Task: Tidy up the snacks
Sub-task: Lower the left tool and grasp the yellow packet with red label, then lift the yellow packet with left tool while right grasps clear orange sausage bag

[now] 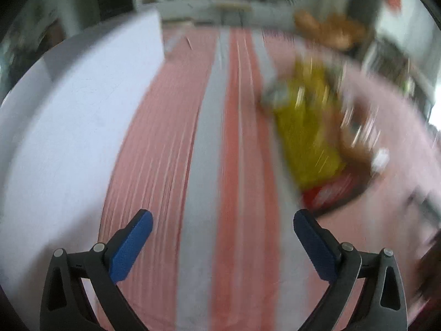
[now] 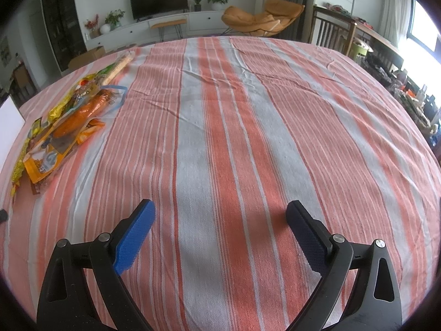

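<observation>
Both claws are empty with their jaws spread wide. From the left wrist, the left claw (image 1: 222, 220) hangs over the striped cloth (image 1: 234, 165), and the picture is strongly blurred. Ahead of it and to its right lies a yellow bag (image 1: 306, 127) with a red packet (image 1: 328, 191) at its near end; more brown shapes beside them cannot be read. To the left of the claw, close by, stands a white box (image 1: 69, 110) or board; I cannot tell which.

From the right wrist, the right claw (image 2: 220, 212) is over bare cloth (image 2: 248, 138). The snacks (image 2: 69, 121) lie in a loose overlapping heap far to its left and ahead: an orange packet (image 2: 82, 113) on top of yellow ones, and a long pale packet (image 2: 118, 67) behind them. Nothing is between the fingers.

I judge the task hardly begun, because the packets are still heaped together and none is visibly sorted or put away.

The cloth, with red, pink and grey stripes, covers a large table and shows light wrinkles. Beyond it is a living room with a television (image 2: 158, 0), a low white cabinet (image 2: 165, 27), potted plants and an orange armchair (image 2: 259, 19).
</observation>
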Motion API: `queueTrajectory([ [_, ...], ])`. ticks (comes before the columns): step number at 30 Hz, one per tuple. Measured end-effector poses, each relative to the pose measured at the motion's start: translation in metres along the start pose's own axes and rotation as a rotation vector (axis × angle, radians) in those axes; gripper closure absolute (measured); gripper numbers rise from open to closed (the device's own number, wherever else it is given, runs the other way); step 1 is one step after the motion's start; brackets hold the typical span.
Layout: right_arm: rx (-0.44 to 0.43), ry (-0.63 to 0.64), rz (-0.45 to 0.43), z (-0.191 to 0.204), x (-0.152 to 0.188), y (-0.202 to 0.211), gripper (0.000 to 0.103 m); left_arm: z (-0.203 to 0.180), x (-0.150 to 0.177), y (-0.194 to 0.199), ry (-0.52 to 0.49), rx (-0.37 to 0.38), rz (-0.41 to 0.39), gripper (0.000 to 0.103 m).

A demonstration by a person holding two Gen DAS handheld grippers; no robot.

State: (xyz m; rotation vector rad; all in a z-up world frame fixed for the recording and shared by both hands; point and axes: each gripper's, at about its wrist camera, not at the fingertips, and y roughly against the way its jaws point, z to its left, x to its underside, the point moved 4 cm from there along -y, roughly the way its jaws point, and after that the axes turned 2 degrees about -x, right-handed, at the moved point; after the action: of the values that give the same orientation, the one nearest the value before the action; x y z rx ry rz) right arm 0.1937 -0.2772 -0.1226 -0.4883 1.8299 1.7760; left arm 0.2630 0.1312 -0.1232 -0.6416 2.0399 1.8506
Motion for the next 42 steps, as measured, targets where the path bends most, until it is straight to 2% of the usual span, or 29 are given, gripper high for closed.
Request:
queueTrajectory([
  [2, -0.004, -0.002, -0.001, 0.000, 0.000, 0.000, 0.005, -0.012, -0.024, 0.014, 0.084, 0.062, -0.057, 0.002],
  [4, -0.005, -0.003, -0.001, 0.000, 0.000, 0.000, 0.005, -0.036, -0.043, 0.010, 0.057, 0.062, -0.052, 0.002],
  [6, -0.004, -0.002, -0.001, -0.001, 0.000, 0.000, 0.005, -0.066, -0.054, -0.013, -0.041, -0.006, -0.013, 0.002],
  [8, -0.001, 0.002, -0.001, 0.000, 0.000, 0.000, 0.005, -0.080, -0.055, -0.035, -0.092, -0.095, 0.018, 0.002],
  [10, -0.001, 0.001, -0.001, 0.000, 0.000, 0.000, 0.005, -0.083, -0.050, -0.055, -0.104, -0.171, 0.048, 0.003],
  [11, 0.000, 0.002, -0.001, 0.000, 0.000, 0.000, 0.005, -0.081, -0.048, -0.061, -0.089, -0.183, 0.052, 0.003],
  [14, 0.000, 0.002, -0.001, 0.000, 0.000, 0.000, 0.005, -0.067, -0.041, -0.065, 0.020, -0.142, 0.049, 0.000],
  [16, 0.000, 0.002, -0.001, 0.000, 0.000, 0.000, 0.005, -0.057, -0.038, -0.072, 0.096, -0.127, 0.084, 0.000],
  [17, 0.000, 0.002, -0.001, 0.000, 0.000, 0.000, 0.005, -0.056, -0.039, -0.072, 0.073, -0.166, 0.083, 0.000],
  [23, -0.028, 0.030, 0.001, -0.001, 0.000, 0.002, 0.005, -0.065, -0.042, -0.074, 0.043, -0.188, 0.110, 0.002],
  [24, -0.041, 0.048, 0.002, -0.001, 0.001, 0.003, 0.005, -0.066, -0.043, -0.072, 0.049, -0.181, 0.109, 0.004],
  [25, -0.057, 0.066, 0.003, -0.002, 0.002, 0.003, 0.005, -0.068, -0.042, -0.070, 0.034, -0.174, 0.103, 0.013],
  [26, -0.071, 0.082, 0.004, -0.002, 0.003, 0.004, 0.005, -0.073, -0.042, -0.067, 0.012, -0.162, 0.091, 0.032],
  [27, -0.086, 0.099, 0.004, -0.003, 0.004, 0.005, 0.005, -0.081, -0.042, -0.062, -0.023, -0.144, 0.077, 0.042],
  [28, -0.096, 0.112, 0.005, -0.003, 0.005, 0.006, 0.005, -0.089, -0.037, -0.058, -0.047, -0.145, 0.077, 0.057],
  [32, -0.100, 0.134, 0.007, -0.001, 0.007, 0.007, 0.005, -0.102, -0.027, -0.044, -0.100, -0.180, 0.076, 0.064],
  [37, -0.101, 0.135, 0.007, -0.001, 0.007, 0.007, 0.005, -0.093, 0.017, -0.015, -0.170, -0.169, 0.080, 0.064],
  [39, -0.102, 0.136, 0.007, -0.001, 0.008, 0.007, 0.005, -0.088, 0.031, -0.006, -0.181, -0.151, 0.068, 0.059],
  [40, -0.102, 0.136, 0.007, -0.002, 0.007, 0.007, 0.005, -0.084, 0.040, -0.003, -0.197, -0.149, 0.048, 0.054],
  [42, -0.100, 0.138, 0.007, -0.002, 0.008, 0.007, 0.005, -0.074, 0.047, 0.000, -0.222, -0.173, 0.007, 0.033],
])
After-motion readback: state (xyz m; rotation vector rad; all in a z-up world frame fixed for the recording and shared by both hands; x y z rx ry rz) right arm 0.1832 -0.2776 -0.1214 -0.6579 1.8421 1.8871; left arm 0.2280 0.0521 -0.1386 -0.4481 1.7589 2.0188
